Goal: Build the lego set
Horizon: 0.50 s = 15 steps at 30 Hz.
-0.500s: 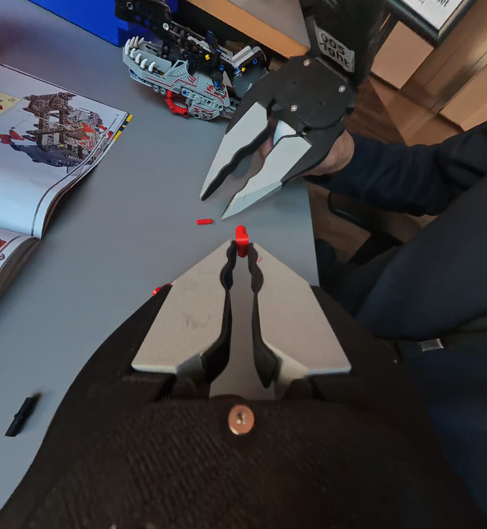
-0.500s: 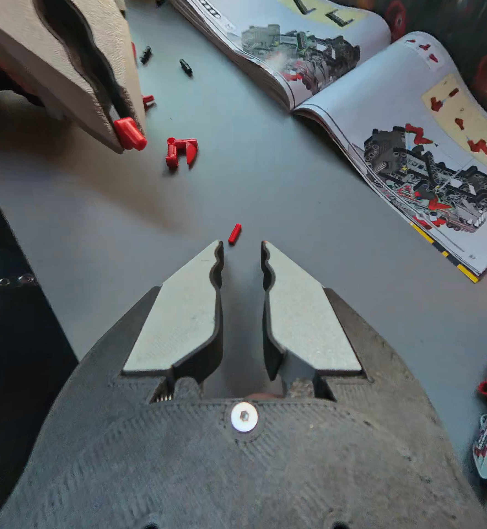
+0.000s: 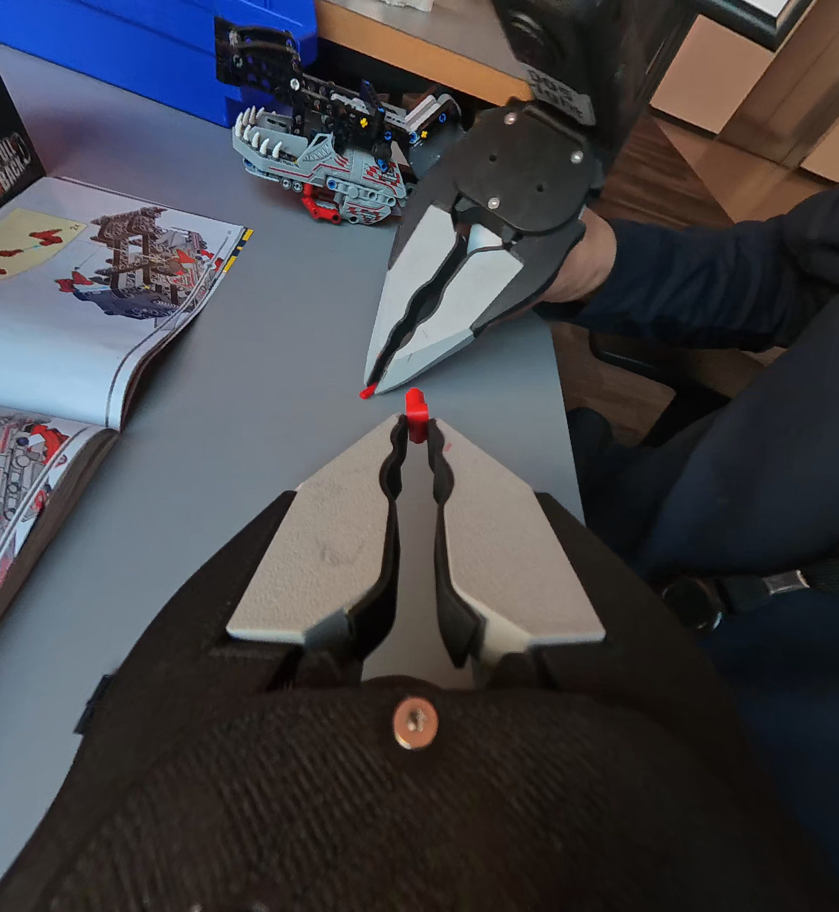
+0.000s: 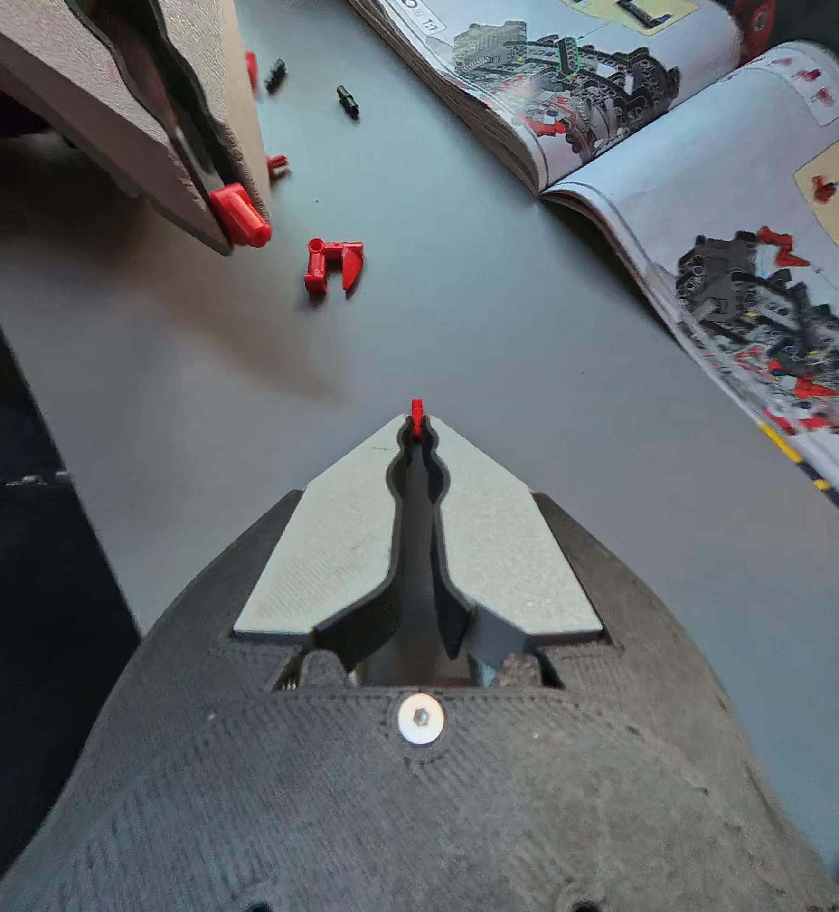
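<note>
On the grey counter [image 3: 259, 345] we saw the half-built model [image 3: 338, 163] behind. Our left hand-held gripper [image 3: 415, 423] pinched a red connector [image 3: 416, 412]; our right hand-held gripper [image 4: 417, 419] pinched a small red pin [image 4: 417, 417] just beside it.

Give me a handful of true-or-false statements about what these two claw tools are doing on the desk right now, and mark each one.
1. The left gripper is clamped on a red connector piece. True.
2. The right gripper is wide open and holds nothing. False: its jaws are closed on a small red pin.
3. The instruction booklet lies open on the grey table. True.
4. The partly built model is held up in the air by a gripper. False: it sits on the table, untouched.
5. A loose red angled part lies on the table. True.
</note>
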### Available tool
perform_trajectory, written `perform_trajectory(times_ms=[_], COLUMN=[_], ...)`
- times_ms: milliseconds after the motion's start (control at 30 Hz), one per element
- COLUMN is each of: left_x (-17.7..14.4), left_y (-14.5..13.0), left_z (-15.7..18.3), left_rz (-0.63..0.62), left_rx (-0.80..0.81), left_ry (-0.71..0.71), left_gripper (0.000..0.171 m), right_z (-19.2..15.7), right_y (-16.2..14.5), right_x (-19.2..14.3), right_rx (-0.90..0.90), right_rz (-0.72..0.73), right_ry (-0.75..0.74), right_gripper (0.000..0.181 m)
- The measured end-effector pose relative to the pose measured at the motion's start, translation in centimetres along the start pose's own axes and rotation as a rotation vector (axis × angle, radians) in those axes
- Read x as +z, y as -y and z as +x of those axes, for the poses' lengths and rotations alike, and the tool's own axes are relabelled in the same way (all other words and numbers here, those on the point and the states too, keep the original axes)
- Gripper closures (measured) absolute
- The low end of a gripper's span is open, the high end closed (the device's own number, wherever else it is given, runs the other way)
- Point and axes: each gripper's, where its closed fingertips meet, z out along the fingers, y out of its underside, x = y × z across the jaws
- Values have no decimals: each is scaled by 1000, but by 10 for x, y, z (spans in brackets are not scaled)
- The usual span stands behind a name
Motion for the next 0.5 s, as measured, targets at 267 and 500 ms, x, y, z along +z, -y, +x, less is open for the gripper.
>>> perform_trajectory(times_ms=[267, 500], left_x=[-8, -16], left_y=[0, 2], left_z=[13, 20], left_rz=[18, 57], left_rx=[178, 116], left_ry=[-53, -115], left_gripper=[167, 167], right_z=[-45, -59], right_y=[48, 69], right_x=[-25, -31], right_rx=[299, -34], right_rz=[191, 325], right_ry=[587, 496], right_gripper=[181, 181])
